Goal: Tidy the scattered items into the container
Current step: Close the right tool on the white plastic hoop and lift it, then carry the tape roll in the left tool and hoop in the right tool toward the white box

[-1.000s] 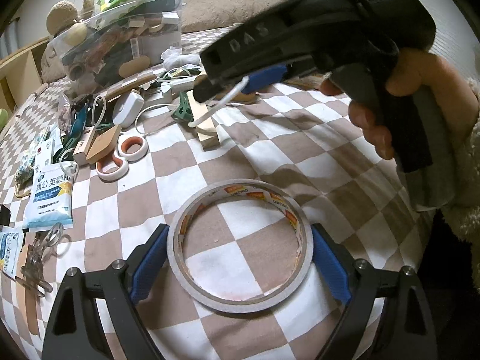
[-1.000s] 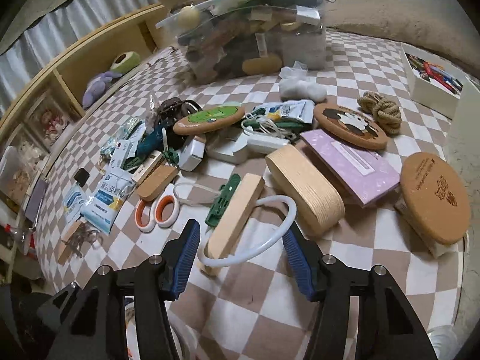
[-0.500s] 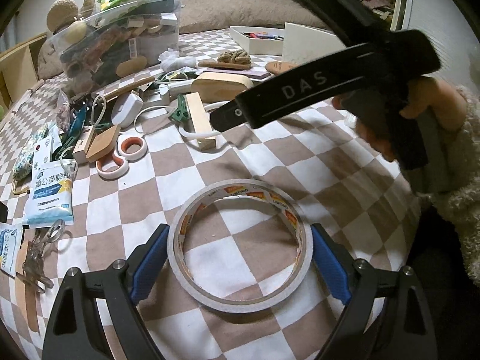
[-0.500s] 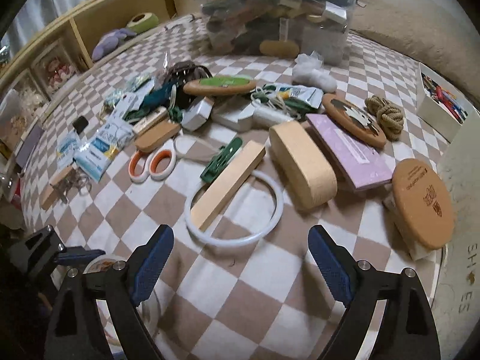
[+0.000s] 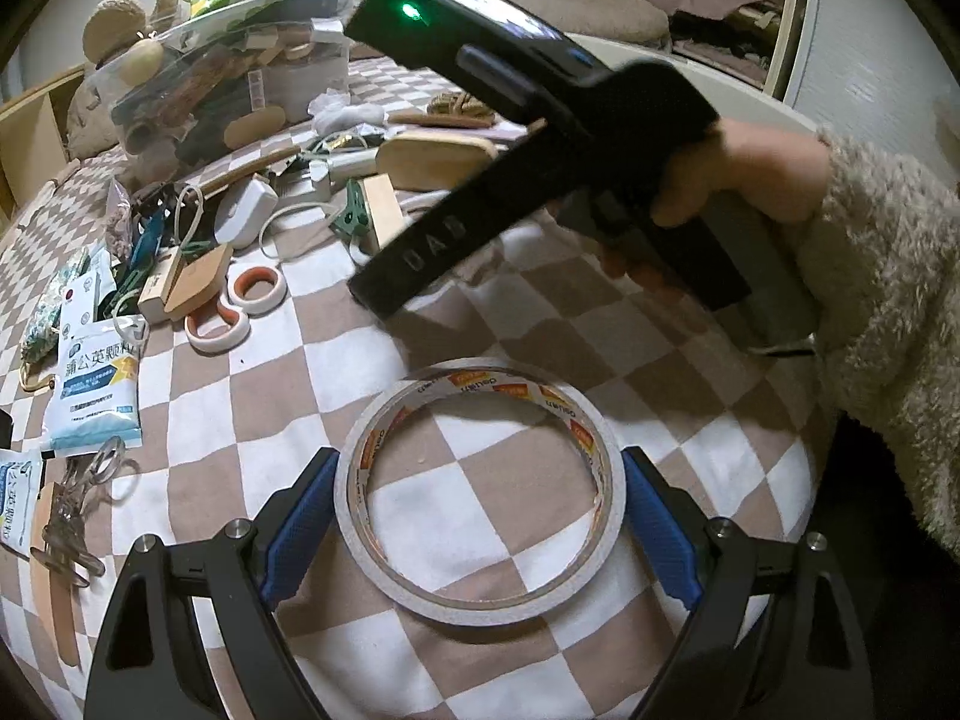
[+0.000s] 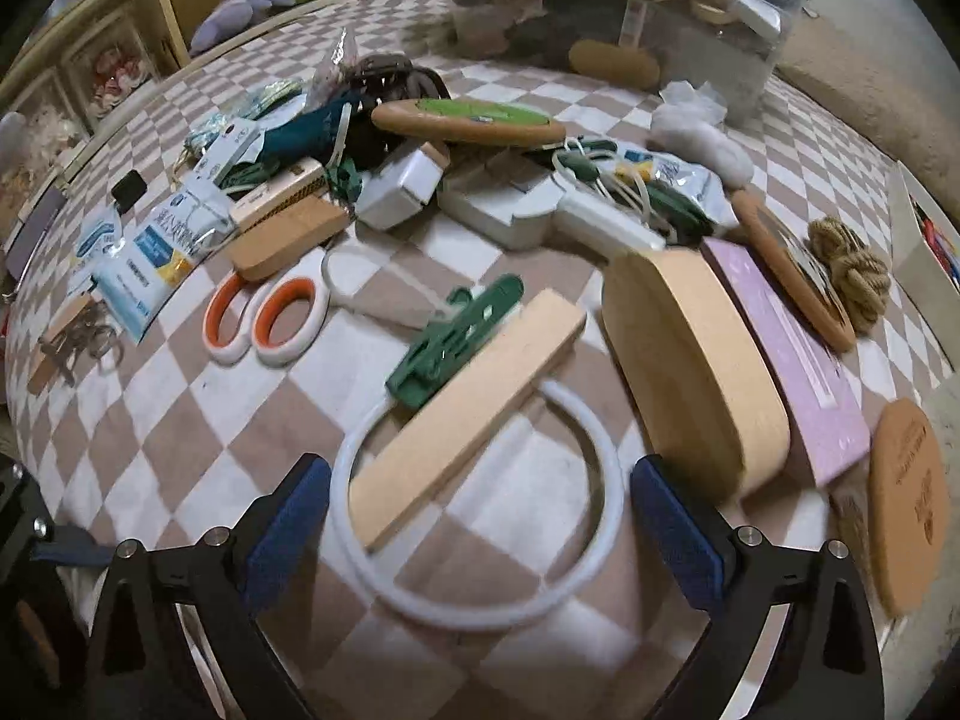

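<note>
The white ring (image 6: 480, 516) is out of my right gripper (image 6: 480, 516) now: a second ago the pads pinched it up off the cloth, and now it lies flat on the checked cloth (image 6: 180, 420) with the jaws spread to either side and opening wider, pads clear of it. The ring's far arc runs under the wooden block (image 6: 468, 414), which lies across it, with the green clip (image 6: 450, 342) touching the block's left edge. Just right of the ring sits the oval wooden box (image 6: 696, 384), and beyond that the purple card (image 6: 786, 348).

On my left side nothing has shifted. The left gripper (image 5: 480, 516) brackets the tape roll (image 5: 480, 498), which lies flat on the cloth; the blue pads sit right at its outer rim, but I can't tell whether they press on it. In that view I see my right hand (image 5: 744, 180) holding the black body of the right gripper above the cloth.

The clear container (image 6: 630, 6) stands at the far edge, already packed with items. The orange-handled scissors (image 6: 264, 318) and the blue-and-white sachet (image 6: 162, 252) lie loose to the left.
</note>
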A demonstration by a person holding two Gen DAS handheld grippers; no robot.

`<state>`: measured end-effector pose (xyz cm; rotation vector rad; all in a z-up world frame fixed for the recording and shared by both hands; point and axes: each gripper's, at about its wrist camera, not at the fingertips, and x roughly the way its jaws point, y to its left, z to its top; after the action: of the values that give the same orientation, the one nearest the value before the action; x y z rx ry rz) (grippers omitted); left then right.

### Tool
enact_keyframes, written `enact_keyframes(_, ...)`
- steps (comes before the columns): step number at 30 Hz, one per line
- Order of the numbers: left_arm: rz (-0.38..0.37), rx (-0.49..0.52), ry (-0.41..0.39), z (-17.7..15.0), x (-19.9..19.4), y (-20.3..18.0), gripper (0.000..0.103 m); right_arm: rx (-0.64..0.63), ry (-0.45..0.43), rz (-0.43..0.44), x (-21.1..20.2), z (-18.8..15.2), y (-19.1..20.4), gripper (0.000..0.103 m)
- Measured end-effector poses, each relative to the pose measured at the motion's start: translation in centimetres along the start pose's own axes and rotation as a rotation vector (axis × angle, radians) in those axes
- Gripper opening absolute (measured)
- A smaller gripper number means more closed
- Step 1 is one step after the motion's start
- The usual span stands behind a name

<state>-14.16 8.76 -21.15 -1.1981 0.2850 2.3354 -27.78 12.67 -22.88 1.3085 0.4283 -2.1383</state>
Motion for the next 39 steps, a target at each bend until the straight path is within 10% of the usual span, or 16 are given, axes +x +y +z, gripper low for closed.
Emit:
enact_keyframes(7,0.006,-0.002,0.014,-0.1,0.5,0.0,0.092,0.019,-0.005,-0.004,-0.5,0.2,-0.1,0.085)
enact_keyframes(39,0.041,0.004,-0.011,0.4,1.0,0.6,0.095,0.237,-0.412,0.112,-12.4,-1.4,-2.2,0.085)
